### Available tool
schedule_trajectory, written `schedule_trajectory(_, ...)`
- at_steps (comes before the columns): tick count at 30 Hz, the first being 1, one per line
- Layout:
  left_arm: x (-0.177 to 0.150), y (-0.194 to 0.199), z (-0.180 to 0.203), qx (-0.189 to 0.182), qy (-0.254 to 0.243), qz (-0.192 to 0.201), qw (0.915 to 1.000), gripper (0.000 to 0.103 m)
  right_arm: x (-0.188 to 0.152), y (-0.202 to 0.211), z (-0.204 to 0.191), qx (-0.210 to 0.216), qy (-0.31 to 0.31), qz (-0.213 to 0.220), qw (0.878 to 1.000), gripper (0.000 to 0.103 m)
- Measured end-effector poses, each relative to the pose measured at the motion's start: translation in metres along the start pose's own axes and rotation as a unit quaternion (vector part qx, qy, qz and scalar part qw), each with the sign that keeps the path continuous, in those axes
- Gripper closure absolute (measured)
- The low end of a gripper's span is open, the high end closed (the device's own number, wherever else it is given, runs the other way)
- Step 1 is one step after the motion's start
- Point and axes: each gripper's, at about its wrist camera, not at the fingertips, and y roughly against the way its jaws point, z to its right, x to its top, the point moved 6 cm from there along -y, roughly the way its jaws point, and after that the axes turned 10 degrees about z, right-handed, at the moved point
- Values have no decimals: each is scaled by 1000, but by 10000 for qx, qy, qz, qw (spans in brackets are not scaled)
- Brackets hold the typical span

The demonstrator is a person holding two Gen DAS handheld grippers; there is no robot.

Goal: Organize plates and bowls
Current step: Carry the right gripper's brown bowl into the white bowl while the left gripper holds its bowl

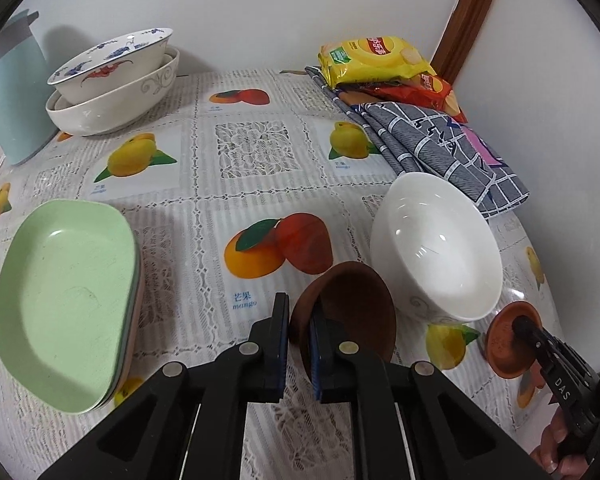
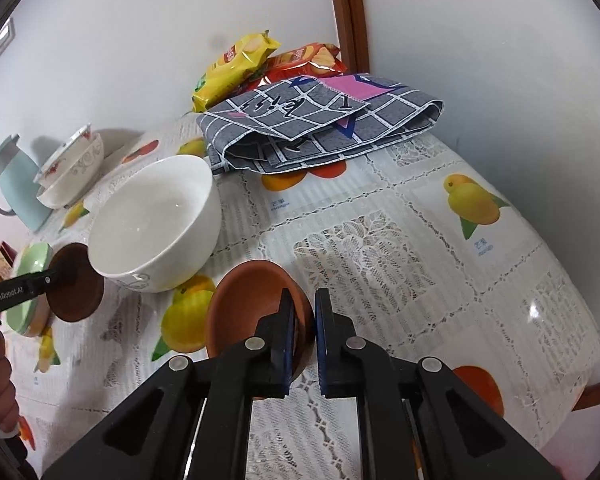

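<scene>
My left gripper (image 1: 300,320) is shut on the rim of a dark brown bowl (image 1: 352,304), which it holds tilted; this bowl also shows in the right wrist view (image 2: 76,284). My right gripper (image 2: 303,320) is shut on the rim of a second, terracotta-brown bowl (image 2: 248,300), seen in the left wrist view (image 1: 508,340) at the right. A white bowl (image 1: 436,244) (image 2: 152,220) stands on the table between the two. Stacked green plates (image 1: 64,272) lie at the left. Two nested patterned bowls (image 1: 112,80) stand at the back left.
A pale blue kettle (image 1: 12,92) stands at the far left by the wall. A folded grey checked cloth (image 2: 324,120) and snack bags (image 1: 376,60) lie at the back right corner. The fruit-print tablecloth (image 1: 256,152) covers the table; its edge drops off at the right.
</scene>
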Motion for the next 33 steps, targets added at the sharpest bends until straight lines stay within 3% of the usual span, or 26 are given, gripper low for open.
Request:
schedule_trajectory(23, 15, 47, -4, 27, -43, 269, 9996, 94, 40, 51, -37, 155, 214, 528, 9983, 93)
schedule_trajectory(33, 24, 59, -12, 68, -50, 343, 9994, 94, 50, 54, -57, 286, 232, 568, 9977, 93)
